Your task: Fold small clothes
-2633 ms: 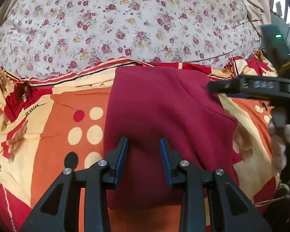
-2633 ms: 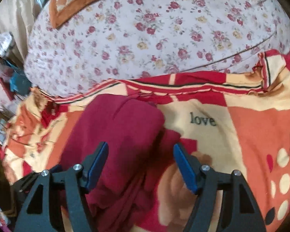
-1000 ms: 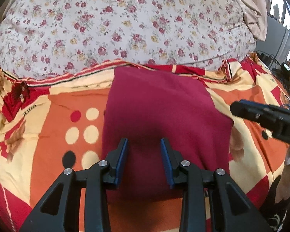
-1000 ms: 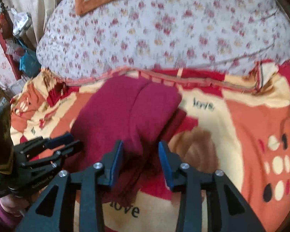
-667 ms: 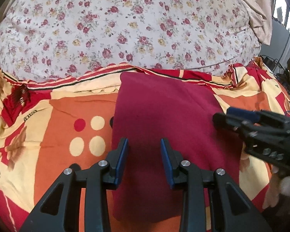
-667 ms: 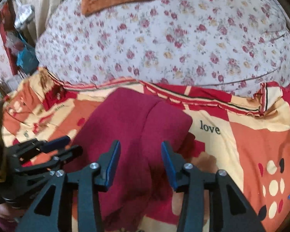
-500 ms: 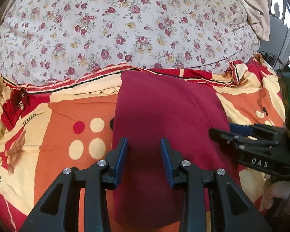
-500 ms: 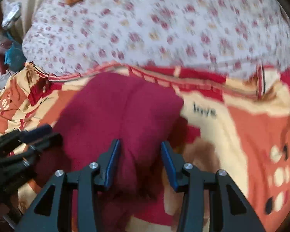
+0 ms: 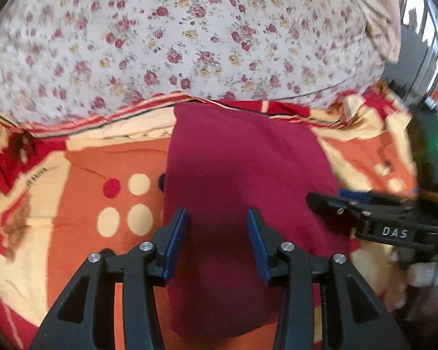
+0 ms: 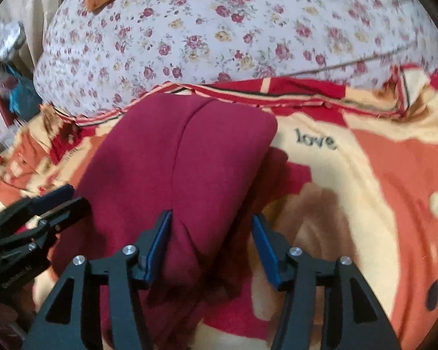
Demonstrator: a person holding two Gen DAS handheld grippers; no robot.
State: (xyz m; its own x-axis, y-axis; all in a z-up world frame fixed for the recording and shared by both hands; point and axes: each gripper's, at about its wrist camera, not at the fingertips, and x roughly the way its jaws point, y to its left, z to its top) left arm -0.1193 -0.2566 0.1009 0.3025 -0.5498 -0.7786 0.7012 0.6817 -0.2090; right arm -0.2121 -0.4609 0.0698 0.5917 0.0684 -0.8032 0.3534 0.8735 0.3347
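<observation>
In the left wrist view, the right tongs (image 9: 324, 201) have come lower and closer against the right edge of the maroon garment (image 9: 242, 175) than half a second ago; their body reads "DAS". The left tongs (image 9: 217, 240) have just been opening a little and hang released above the one garment, folded flat on the patterned blanket (image 9: 81, 192) of the bed. In the right wrist view, the right tongs (image 10: 211, 249) have just widened, released, astride the garment's near corner fold; "love" is printed on the blanket; one floral pillow (image 10: 233, 32) lies behind.
</observation>
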